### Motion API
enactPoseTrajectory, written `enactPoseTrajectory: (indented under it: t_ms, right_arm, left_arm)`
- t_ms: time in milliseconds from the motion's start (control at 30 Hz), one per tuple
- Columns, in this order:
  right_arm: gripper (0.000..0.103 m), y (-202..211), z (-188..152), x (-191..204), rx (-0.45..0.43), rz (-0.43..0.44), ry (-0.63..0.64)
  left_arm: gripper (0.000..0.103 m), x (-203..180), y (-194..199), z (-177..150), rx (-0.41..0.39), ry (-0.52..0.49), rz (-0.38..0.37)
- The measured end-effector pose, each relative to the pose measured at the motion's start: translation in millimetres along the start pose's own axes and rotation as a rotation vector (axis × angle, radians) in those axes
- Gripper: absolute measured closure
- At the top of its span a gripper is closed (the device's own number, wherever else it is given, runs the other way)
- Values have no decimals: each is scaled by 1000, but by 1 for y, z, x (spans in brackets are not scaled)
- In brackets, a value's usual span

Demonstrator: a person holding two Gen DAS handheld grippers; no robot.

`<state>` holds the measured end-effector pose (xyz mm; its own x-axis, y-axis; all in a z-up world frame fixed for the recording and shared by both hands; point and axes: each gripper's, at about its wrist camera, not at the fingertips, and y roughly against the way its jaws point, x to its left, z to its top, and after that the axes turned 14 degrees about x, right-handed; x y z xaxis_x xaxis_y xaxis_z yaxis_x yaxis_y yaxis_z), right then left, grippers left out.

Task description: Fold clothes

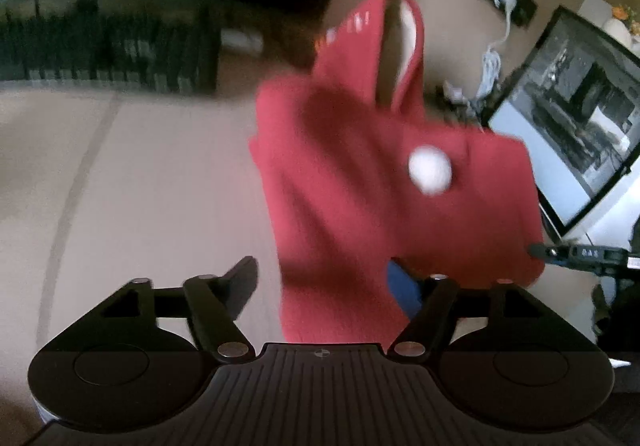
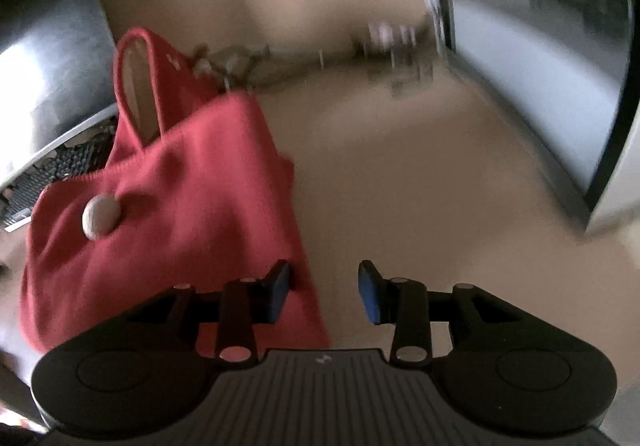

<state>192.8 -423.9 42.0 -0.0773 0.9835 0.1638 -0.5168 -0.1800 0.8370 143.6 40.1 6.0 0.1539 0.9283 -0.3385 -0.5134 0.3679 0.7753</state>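
The left gripper (image 1: 322,282) is open: its two fingers stand wide apart, and the lower end of the red garment (image 1: 360,166) lies between them without being pinched. The blue pad of the finger at 3 o'clock sits in front of the cloth, and the finger at 9 o'clock is apart from the cloth, over the bare beige surface (image 1: 140,186). From this gripper the garment spreads toward 12 and 1 o'clock, with a white round spot (image 1: 430,170) on it and a loop-shaped opening with pale lining at its far end. At 2 o'clock a dark-framed screen (image 1: 580,118) stands beyond the garment. The right gripper (image 2: 325,292) also does not grip anything: a narrow gap shows between its blue pads, and the edge of the garment (image 2: 180,186) runs through this gap on the 9 o'clock side, with bare surface beside it. Most of the garment lies toward 10 o'clock from this gripper. Both views are blurred.
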Motion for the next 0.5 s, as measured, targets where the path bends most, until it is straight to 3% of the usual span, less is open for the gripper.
enactPoseTrajectory:
  t_ms: [67,167,200,233,300,467,500]
  right_arm:
    - [64,13,16,17,-87,-11,82]
    - [43,13,46,43,-168,61,152]
    - [31,8,56,52,-185,90,168]
    - [27,-2,64,60,-188,117,178]
    - [20,-31,75,71,-162,140,202]
    - [17,-120,71,54,10,140,149]
    - [17,-119,69,48,-8,166,139]
  left_arm:
    - [10,-5,17,12,-78,-29,30]
    - [9,-19,27,36,-159,-68,-7]
    - [8,-24,20,43,-165,-75,-17]
    - [8,-30,9,50,-166,-79,-23]
    - [7,-42,-12,63,-170,-86,-36]
    - [6,-45,-99,61,-22,4,88]
    - [6,-46,-106,56,-35,-12,111]
